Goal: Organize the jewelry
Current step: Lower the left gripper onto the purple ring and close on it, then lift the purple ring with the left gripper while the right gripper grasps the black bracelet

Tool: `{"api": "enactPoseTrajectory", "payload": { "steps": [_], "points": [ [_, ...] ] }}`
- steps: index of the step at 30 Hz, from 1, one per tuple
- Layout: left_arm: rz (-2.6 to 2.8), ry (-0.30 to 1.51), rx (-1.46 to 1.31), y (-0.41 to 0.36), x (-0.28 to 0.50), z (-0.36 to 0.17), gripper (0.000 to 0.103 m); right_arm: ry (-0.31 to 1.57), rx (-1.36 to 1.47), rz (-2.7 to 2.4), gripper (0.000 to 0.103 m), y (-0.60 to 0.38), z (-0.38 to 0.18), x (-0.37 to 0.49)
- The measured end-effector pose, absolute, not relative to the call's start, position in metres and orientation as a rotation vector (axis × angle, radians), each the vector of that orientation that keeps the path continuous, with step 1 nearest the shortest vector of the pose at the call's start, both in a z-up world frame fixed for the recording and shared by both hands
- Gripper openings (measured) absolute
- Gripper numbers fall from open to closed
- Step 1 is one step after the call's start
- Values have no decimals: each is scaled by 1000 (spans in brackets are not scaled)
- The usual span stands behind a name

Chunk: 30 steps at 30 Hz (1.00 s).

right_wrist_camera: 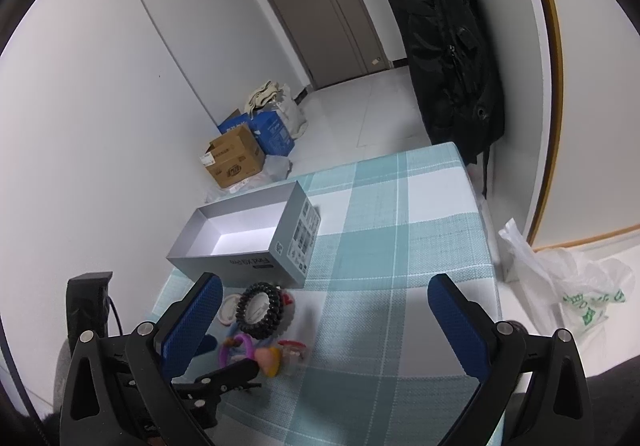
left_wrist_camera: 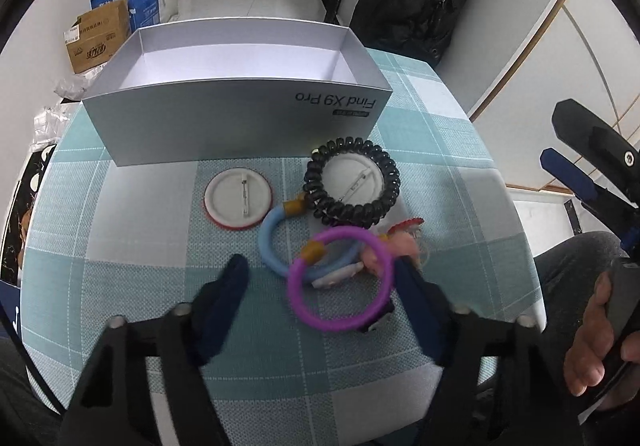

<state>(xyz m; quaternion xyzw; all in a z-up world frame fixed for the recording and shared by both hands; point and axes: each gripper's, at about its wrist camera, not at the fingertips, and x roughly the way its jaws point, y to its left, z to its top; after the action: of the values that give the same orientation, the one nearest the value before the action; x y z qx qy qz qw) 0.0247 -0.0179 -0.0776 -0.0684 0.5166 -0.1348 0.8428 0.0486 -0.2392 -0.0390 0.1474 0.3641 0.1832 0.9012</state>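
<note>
A purple ring [left_wrist_camera: 294,286] lies on the checked tablecloth [left_wrist_camera: 140,246], overlapping a blue ring [left_wrist_camera: 266,242] and a small white piece. My left gripper [left_wrist_camera: 320,278] points down over it, open; its right finger is at the ring's right edge, and its left finger [left_wrist_camera: 234,278] stands clear of the ring. Beyond lie a white pin badge [left_wrist_camera: 238,200], back up, and a black spiral hair tie [left_wrist_camera: 310,182] around a second badge [left_wrist_camera: 352,180]. A pink fluffy piece [left_wrist_camera: 404,246] sits to the right. The open grey box [left_wrist_camera: 240,126] stands behind, with nothing in it. My right gripper [right_wrist_camera: 326,318] hovers open above the cloth.
A black backpack [right_wrist_camera: 448,46] hangs by the table's far corner. Cardboard boxes [right_wrist_camera: 236,158] and bags sit on the floor by the wall, and a white plastic bag [right_wrist_camera: 560,286] lies right of the table. A hand [left_wrist_camera: 592,338] grips the right tool's handle.
</note>
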Motion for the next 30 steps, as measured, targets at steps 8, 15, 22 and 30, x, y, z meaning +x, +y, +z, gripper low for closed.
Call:
{"api": "enactPoseTrajectory", "payload": {
  "steps": [8,15,22,30],
  "points": [
    [-304,1077,-113,-19,16,-76,46,753,307,377,103,-240,-39,49],
    [-305,1078,-145,-18,23,-77,43,755,294,373,103,-239,-39,47],
    [-311,1067,-218,-4,25,-68,42,777,283,392,103,-234,-45,50],
    [-259,979,-302,20,26,-47,42,854,218,512,91,-197,-56,61]
  ]
}}
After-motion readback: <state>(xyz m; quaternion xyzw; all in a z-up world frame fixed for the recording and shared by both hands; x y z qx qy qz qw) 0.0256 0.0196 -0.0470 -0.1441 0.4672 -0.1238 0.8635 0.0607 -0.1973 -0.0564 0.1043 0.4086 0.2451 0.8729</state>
